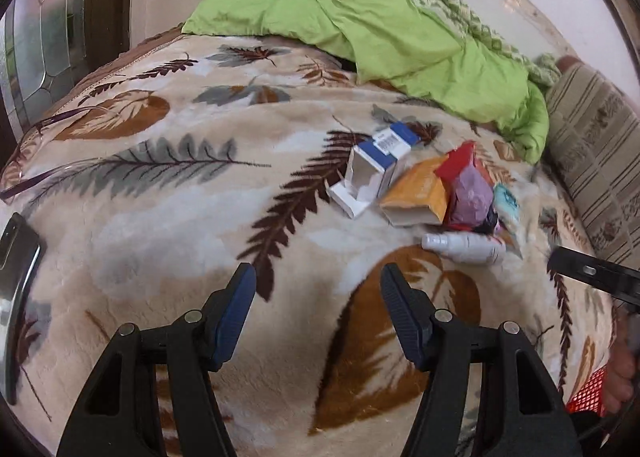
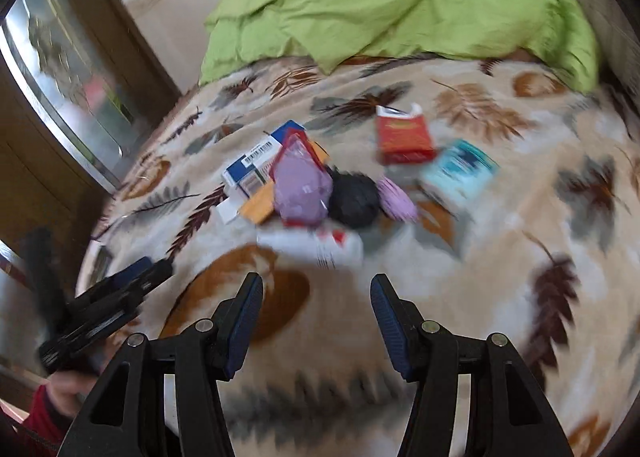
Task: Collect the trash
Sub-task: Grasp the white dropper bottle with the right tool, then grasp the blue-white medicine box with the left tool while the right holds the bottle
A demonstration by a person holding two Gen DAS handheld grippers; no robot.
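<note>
now | left tongs [image 1: 318, 285] and right tongs [image 2: 316, 295] angled down, parted, empty

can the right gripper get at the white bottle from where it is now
Probably yes: the right gripper stands open and empty, and only bare blanket lies between it and the white bottle at the pile's near edge.

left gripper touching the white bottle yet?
Apart. In the left wrist view the left gripper has open, empty jaws, and bare blanket separates its right finger from the white bottle.
</note>
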